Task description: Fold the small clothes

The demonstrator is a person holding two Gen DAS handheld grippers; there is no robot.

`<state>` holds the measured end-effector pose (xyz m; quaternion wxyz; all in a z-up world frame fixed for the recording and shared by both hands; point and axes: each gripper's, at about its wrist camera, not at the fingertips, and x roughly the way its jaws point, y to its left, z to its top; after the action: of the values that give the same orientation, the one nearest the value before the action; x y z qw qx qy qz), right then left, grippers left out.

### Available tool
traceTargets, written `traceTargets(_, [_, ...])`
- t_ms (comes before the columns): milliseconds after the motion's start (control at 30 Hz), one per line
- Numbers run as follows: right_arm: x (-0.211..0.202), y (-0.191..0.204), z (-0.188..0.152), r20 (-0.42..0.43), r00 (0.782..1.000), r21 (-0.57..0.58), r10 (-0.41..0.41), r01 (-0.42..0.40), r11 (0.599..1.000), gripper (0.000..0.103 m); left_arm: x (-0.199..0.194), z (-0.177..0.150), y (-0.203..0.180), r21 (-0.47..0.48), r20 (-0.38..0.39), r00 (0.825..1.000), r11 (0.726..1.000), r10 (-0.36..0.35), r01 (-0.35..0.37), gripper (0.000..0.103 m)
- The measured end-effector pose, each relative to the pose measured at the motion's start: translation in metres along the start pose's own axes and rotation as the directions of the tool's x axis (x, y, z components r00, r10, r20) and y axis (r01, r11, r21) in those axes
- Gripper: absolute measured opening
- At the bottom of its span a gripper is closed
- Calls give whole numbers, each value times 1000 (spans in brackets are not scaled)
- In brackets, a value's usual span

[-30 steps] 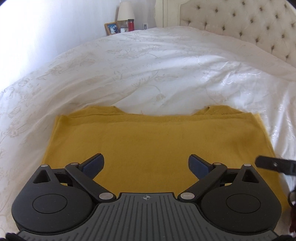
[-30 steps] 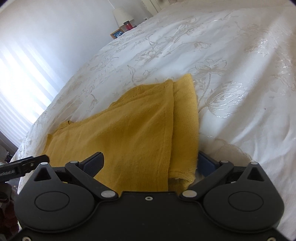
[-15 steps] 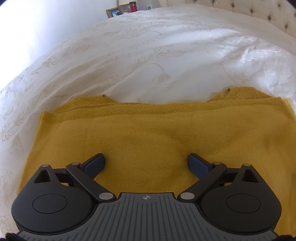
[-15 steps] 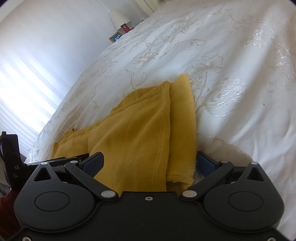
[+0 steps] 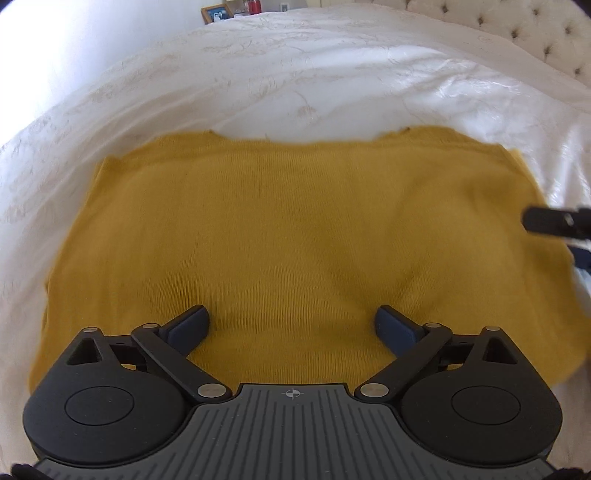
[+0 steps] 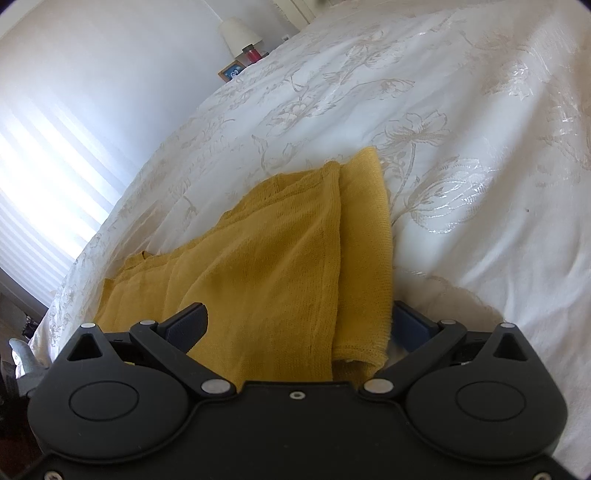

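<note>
A mustard-yellow knit garment [image 5: 295,229] lies folded flat on the white bed. My left gripper [image 5: 293,325] hovers low over its near middle, jaws wide open with only flat cloth showing between them. In the right wrist view the same garment [image 6: 280,266] shows its right edge, where stacked layers and a hem are visible. My right gripper [image 6: 299,325] is open and straddles that near right edge, one finger over the cloth and the other on the bedspread side. A black part of the right gripper [image 5: 554,221] shows at the left view's right border.
The white embroidered bedspread [image 5: 332,74] stretches all around the garment. A tufted headboard [image 5: 554,33] stands far right. A lamp [image 6: 240,33], a red jar [image 6: 253,55] and a framed photo [image 6: 231,72] sit beyond the bed. Bright window blinds [image 6: 40,184] are on the left.
My left gripper has moved lower and closer over the garment, which now fills more of its view. The right gripper has barely shifted at the right edge. Both stay open.
</note>
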<state>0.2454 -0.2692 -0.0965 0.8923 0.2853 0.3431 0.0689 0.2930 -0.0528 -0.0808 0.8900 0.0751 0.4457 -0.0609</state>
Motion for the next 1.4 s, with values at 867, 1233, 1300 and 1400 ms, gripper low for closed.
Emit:
traceTargets(867, [0,0,-2,-1,1000,-14,-7,7,1000,103,16,11,199,-342,82,982,921,-168,186,89])
traceTargets(1233, [1,3,-2,6,1000,-32,-15,16,999,103,47,29,193,-308,161,914,861,-372,404,90])
traceTargets(1300, [1,4,-3,7,1000,-39,-18,18,999,103,50,33,189,-309,168,911,857,-377,412,85])
traceTargets(1400, [2,3,-3,10,1000,-41,-16,16,999,103,52,35,189,-352,154,928,859,-339,372,36])
